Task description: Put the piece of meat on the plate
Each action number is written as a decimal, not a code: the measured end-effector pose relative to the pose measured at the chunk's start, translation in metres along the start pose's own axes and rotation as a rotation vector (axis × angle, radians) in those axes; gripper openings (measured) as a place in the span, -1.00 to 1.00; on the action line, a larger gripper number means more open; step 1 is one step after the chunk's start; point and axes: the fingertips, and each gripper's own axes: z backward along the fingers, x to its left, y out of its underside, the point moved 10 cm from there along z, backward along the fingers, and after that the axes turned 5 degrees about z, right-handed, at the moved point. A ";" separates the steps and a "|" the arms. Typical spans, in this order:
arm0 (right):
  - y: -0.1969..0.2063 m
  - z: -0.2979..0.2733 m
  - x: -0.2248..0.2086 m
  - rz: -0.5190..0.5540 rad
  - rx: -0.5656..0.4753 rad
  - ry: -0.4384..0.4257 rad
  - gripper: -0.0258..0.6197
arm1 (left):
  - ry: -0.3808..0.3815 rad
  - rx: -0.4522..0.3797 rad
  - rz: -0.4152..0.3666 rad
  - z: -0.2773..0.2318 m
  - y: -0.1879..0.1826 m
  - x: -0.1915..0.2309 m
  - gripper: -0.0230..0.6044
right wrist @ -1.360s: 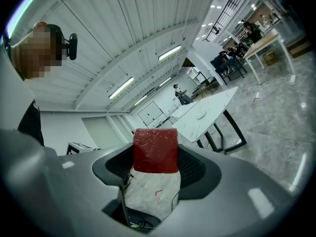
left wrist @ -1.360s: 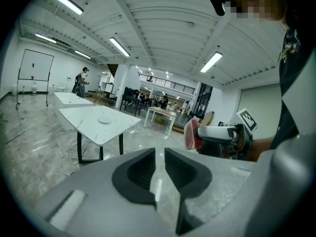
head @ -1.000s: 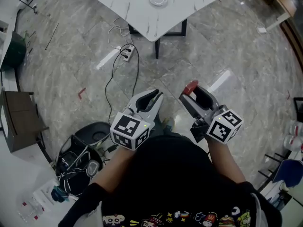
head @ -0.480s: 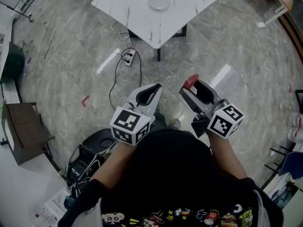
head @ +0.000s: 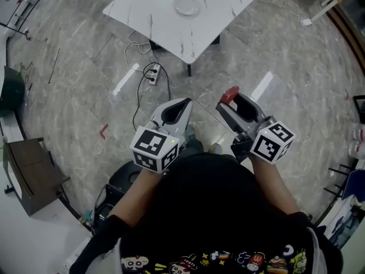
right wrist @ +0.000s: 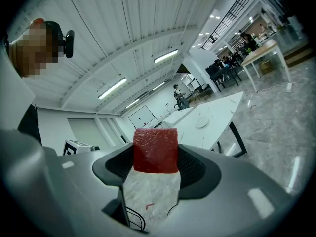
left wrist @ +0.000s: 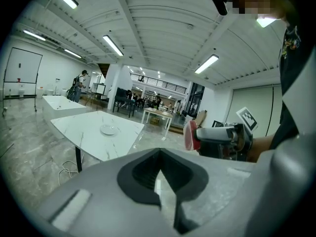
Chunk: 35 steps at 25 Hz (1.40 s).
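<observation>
My right gripper (head: 230, 97) is shut on the piece of meat (head: 230, 93), a red block held in the air at waist height above the floor; in the right gripper view the meat (right wrist: 155, 149) stands between the two dark pads. My left gripper (head: 185, 103) hangs beside it, shut with nothing in it. The plate (head: 187, 4), small, round and pale, lies on a white marble table (head: 171, 24) some way ahead, apart from both grippers. In the left gripper view the plate (left wrist: 107, 129) shows on the table, with the meat (left wrist: 189, 135) at the right.
A power strip with cables (head: 152, 68) lies on the grey marble floor just before the table. A red mark (head: 104, 131) is on the floor at the left. A brown cabinet (head: 28, 170) stands at the far left, a dark bag (head: 122, 176) near my feet. People and tables stand far off.
The table and floor have slid a little in the head view as the person walks. Both grippers keep their pose, and the right one still grips the meat.
</observation>
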 end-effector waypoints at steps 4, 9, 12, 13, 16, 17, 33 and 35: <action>0.000 -0.009 0.008 0.009 -0.006 0.015 0.01 | 0.014 0.001 -0.002 0.005 -0.001 0.013 -0.93; 0.002 -0.015 0.011 0.016 -0.004 0.020 0.01 | 0.008 -0.002 0.005 0.008 -0.002 0.024 -0.93; 0.002 -0.017 0.009 0.004 -0.010 0.021 0.01 | 0.009 -0.002 0.002 0.006 -0.004 0.026 -0.93; 0.001 -0.017 0.008 -0.002 -0.014 0.020 0.01 | 0.010 -0.001 -0.001 0.004 -0.005 0.025 -0.93; -0.002 -0.020 0.002 -0.002 -0.019 0.011 0.01 | 0.011 0.000 -0.010 -0.002 -0.009 0.024 -0.93; -0.004 -0.021 -0.001 -0.003 -0.020 0.008 0.01 | 0.009 0.000 -0.012 -0.004 -0.010 0.023 -0.93; -0.053 -0.067 -0.082 -0.029 0.048 -0.068 0.01 | -0.062 0.025 0.036 -0.078 -0.040 0.040 -0.93; -0.057 -0.072 -0.092 -0.028 0.064 -0.075 0.01 | -0.071 0.026 0.044 -0.087 -0.043 0.042 -0.93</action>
